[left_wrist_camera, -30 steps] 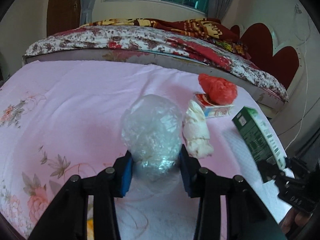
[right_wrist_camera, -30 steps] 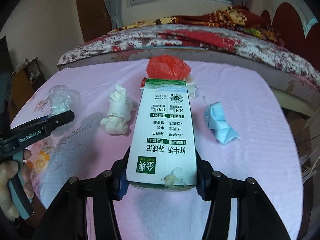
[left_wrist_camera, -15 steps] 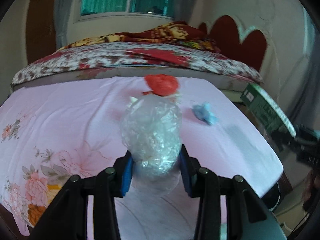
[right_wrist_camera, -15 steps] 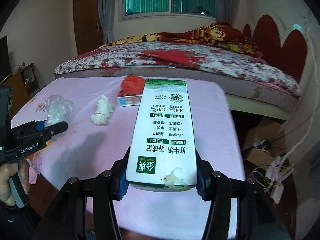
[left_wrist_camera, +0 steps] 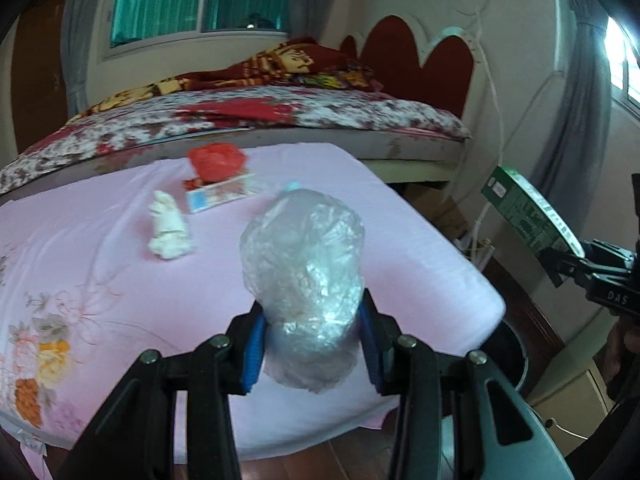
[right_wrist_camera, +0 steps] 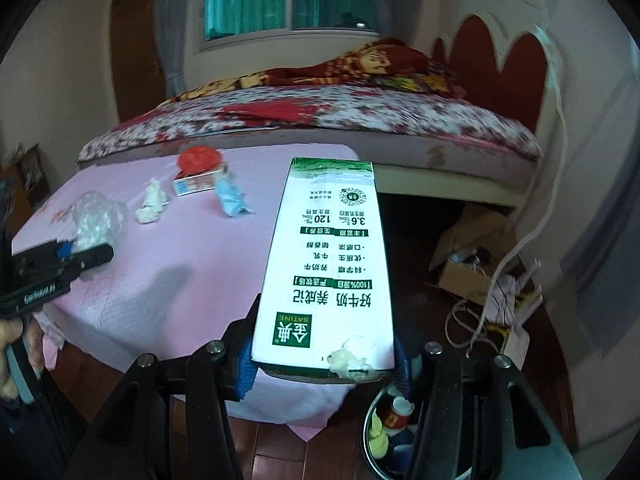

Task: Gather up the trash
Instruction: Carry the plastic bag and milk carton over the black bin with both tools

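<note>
Left gripper (left_wrist_camera: pixel 312 344) clamps crumpled clear bag (left_wrist_camera: pixel 304 276) | right gripper (right_wrist_camera: pixel 324 356) clamps white-green carton (right_wrist_camera: pixel 328 260)

Dim room, lit by teal daylight from the window (left_wrist_camera: pixel 200 0) far beyond the fingers (a ceiling lamp reflects in it). Soft motion blur throughout; fisheye bending and black corners at the edges.

Crumpled clear plastic bag (left_wrist_camera: pixel 302 276): bunched, upright, clamped between blue pads, above table's near edge.
Green-white milk carton (right_wrist_camera: pixel 328 264): long, flat, print upside down, white smear at near end, gripped past table's right corner, above black bin (right_wrist_camera: pixel 374 444) holding scraps.
On pink tablecloth (right_wrist_camera: pixel 168 264) toward far edge: white tissue wad (right_wrist_camera: pixel 150 202), blue mask (right_wrist_camera: pixel 230 196), red bag (right_wrist_camera: pixel 199 159) atop small flat box (right_wrist_camera: pixel 196 184).
</note>
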Tool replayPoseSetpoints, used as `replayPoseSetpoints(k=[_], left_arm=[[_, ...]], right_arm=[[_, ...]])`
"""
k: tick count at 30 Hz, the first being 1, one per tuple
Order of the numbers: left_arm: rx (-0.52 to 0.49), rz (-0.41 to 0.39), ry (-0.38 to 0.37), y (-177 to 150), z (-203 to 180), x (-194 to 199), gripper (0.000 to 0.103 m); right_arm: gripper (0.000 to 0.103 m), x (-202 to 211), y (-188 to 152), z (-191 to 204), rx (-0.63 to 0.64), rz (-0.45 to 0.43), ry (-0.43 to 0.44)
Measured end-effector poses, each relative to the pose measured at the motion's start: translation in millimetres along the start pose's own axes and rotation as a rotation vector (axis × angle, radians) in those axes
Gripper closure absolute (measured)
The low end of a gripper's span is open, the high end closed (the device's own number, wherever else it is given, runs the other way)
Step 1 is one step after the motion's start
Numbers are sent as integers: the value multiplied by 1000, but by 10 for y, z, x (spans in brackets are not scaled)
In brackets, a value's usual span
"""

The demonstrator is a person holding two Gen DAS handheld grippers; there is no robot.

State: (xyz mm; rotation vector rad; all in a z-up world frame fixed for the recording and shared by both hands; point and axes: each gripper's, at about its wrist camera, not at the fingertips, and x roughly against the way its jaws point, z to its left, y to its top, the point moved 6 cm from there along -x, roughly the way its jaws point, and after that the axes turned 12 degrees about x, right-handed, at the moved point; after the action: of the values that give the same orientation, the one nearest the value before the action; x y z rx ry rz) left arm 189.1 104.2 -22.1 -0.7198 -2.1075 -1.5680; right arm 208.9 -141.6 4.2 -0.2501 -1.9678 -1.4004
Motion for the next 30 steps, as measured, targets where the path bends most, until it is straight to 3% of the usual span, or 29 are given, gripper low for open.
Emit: replayPoseSetpoints(k=[16, 30], left_arm=[[-89, 67, -140, -346, -1083, -90, 61], [-192, 142, -239, -673, -1846, -228, 61]], right_arm=[[48, 344, -458, -521, -87, 21, -69], [48, 440, -1075, -963, -155, 111, -124]])
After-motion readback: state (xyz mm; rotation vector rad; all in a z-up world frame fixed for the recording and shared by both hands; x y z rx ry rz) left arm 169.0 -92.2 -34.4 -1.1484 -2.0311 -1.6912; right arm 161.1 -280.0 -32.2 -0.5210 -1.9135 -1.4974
